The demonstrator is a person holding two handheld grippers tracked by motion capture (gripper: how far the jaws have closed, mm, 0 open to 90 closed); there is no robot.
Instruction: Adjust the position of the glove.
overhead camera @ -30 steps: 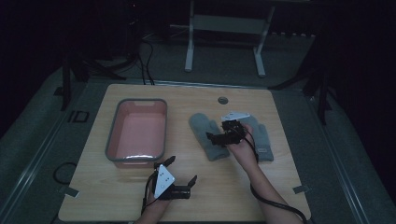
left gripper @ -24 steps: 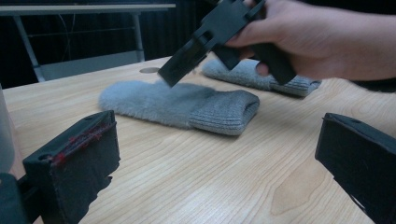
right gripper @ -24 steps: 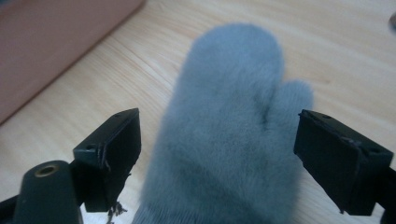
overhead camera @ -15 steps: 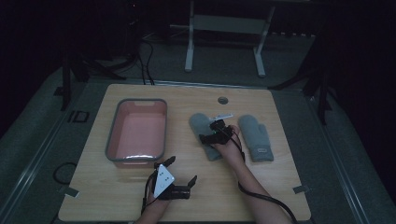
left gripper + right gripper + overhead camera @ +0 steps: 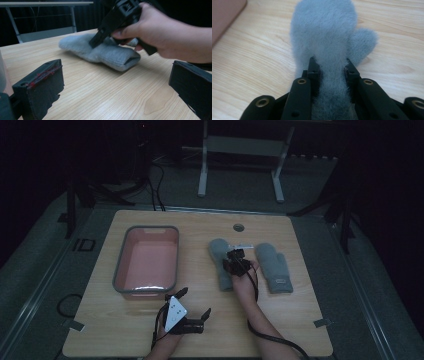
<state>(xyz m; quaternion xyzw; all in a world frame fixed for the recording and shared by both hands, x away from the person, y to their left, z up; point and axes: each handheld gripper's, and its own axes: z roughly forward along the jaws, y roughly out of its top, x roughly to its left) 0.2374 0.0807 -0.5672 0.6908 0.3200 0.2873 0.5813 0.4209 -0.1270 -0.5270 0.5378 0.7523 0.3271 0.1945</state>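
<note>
Right hand-held gripper (image 5: 331, 71) pinching grey mitten (image 5: 329, 37).

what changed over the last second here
The right gripper moved left, off the right mitten, onto the left mitten; its fingers now pinch a fold of that fleece. Both mittens, the pink tray and the open left gripper stayed put.

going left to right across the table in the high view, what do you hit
pink tray → left tool, open near the front edge → left grey mitten → right tool, its jaws on either side of that mitten → right grey mitten
</note>
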